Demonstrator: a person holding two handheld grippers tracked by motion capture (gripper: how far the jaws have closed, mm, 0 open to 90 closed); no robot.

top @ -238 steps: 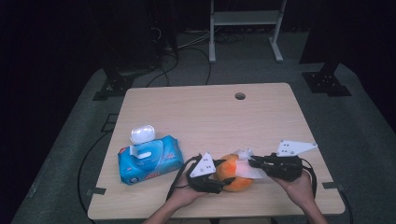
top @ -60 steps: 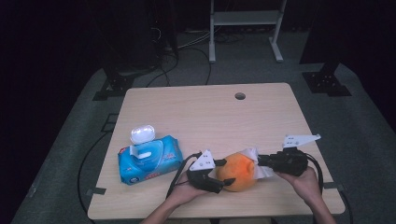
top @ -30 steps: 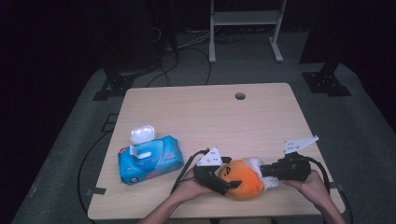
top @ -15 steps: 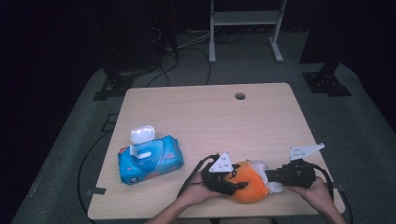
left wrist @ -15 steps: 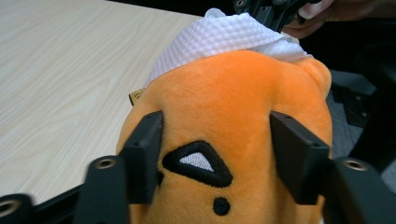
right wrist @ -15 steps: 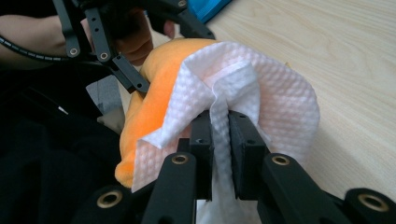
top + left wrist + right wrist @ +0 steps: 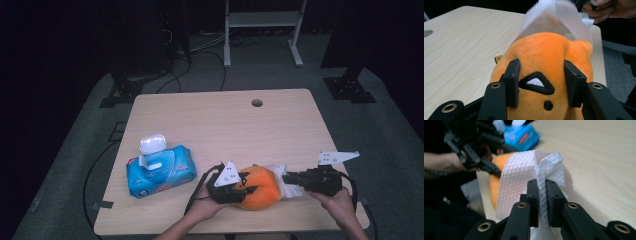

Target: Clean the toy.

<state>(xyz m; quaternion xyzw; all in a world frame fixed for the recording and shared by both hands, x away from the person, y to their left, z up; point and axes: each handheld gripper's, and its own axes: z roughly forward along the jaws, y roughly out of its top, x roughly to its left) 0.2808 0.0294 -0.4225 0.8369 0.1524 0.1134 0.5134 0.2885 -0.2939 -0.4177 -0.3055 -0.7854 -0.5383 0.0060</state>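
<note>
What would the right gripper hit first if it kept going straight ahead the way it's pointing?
Probably the orange plush toy: the right gripper, shut on the white wipe, points at it, with the wipe draped between.

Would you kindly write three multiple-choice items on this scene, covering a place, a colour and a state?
1. Where is the wipes pack?
A. left of the toy
B. right of the toy
C. by the table's hole

2. What colour is the plush toy?
A. blue
B. orange
C. green

3. What does the right gripper hold?
A. nothing
B. the pack
C. a white wipe

Answers: 1 A, the high view shows it left of the toy. 2 B, its fur is orange. 3 C, the jaws pinch the wipe.
</note>
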